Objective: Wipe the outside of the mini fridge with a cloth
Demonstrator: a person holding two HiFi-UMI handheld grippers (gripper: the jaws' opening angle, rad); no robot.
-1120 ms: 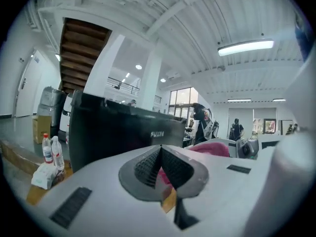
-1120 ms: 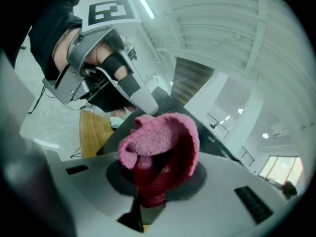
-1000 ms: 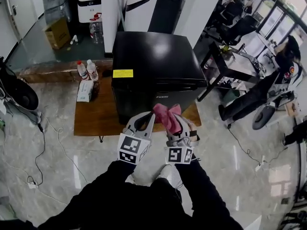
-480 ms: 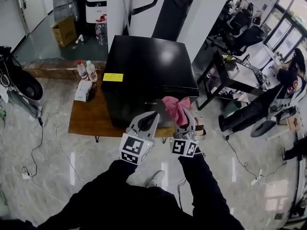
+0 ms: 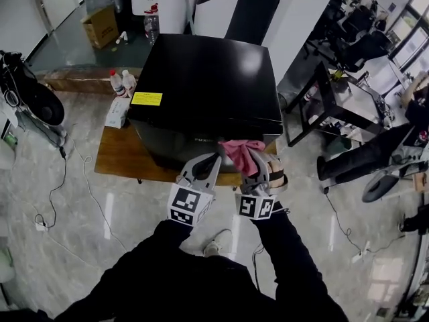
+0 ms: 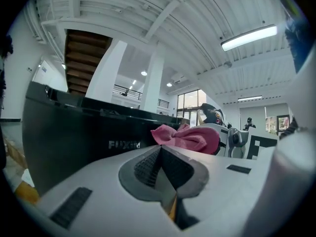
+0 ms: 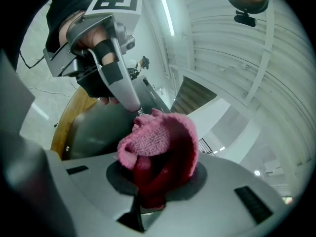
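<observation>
The black mini fridge [image 5: 201,79] stands on a low wooden table [image 5: 120,156], a yellow sticker [image 5: 147,98] on its top. My right gripper [image 5: 253,161] is shut on a bunched pink cloth [image 5: 240,150], held just in front of the fridge's upper front edge; whether the cloth touches it I cannot tell. In the right gripper view the cloth [image 7: 158,147] bulges out of the jaws of the right gripper [image 7: 155,181]. My left gripper [image 5: 214,158] hovers beside it, shut and holding nothing. In the left gripper view the left gripper [image 6: 160,149] faces the fridge's front [image 6: 74,142], with the cloth [image 6: 187,137] to its right.
Two bottles [image 5: 122,82] and a tissue box [image 5: 117,113] stand on the table left of the fridge. A cardboard box [image 5: 100,25] sits behind. Cables [image 5: 60,200] trail over the glossy floor at left. A black desk [image 5: 335,92] and seated people are at right.
The fridge has come nearer and larger in the head view. Both grippers have moved forward to its front top edge, the right one carrying the cloth. Both jaws have stayed shut.
</observation>
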